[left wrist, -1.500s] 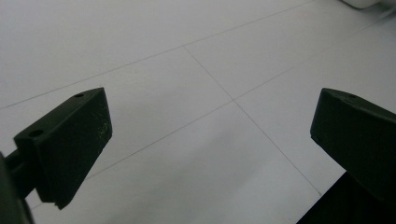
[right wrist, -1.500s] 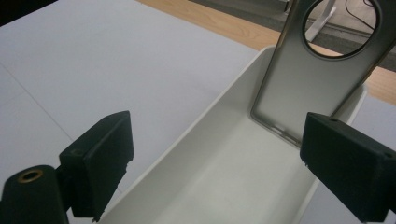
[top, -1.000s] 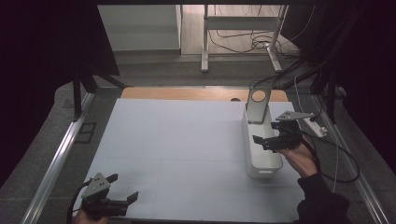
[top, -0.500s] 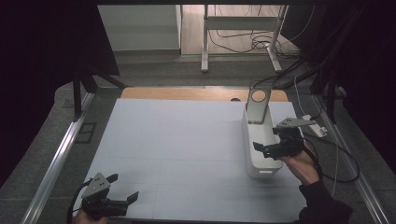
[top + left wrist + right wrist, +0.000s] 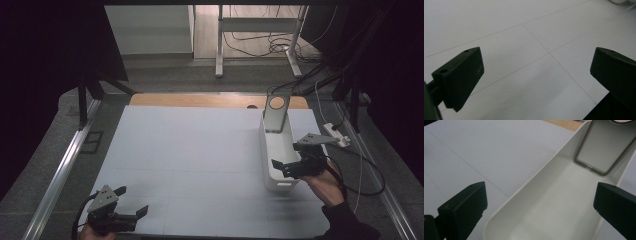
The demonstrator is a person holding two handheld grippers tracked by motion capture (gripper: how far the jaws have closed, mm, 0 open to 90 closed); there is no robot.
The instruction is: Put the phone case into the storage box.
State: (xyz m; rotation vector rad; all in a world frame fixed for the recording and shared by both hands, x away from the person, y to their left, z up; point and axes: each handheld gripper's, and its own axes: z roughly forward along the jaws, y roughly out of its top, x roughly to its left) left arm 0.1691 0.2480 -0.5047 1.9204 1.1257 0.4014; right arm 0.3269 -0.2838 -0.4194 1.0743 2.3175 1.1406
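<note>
A long white bin (image 5: 274, 150) lies lengthwise at the right of the white table (image 5: 190, 150), and it looks empty. A grey metal plate with a round hole (image 5: 276, 112) leans upright in its far end. My right gripper (image 5: 286, 156) hovers open over the bin's near end, holding nothing. In the right gripper view the jaws of the right gripper (image 5: 539, 205) stand wide on either side of the bin's (image 5: 564, 185) near left wall, with the metal plate (image 5: 604, 147) ahead. My left gripper (image 5: 131, 200) is open and empty at the near left corner; in the left gripper view it (image 5: 536, 75) is above bare table.
A white power strip (image 5: 336, 135) and cables lie right of the table. A wooden strip (image 5: 200, 100) runs along the far edge. A metal rail (image 5: 65, 165) borders the left side. The table's near edge (image 5: 596, 103) lies just under the left gripper.
My right gripper has drawn back a little along the bin toward its near end. The left gripper has stayed put.
</note>
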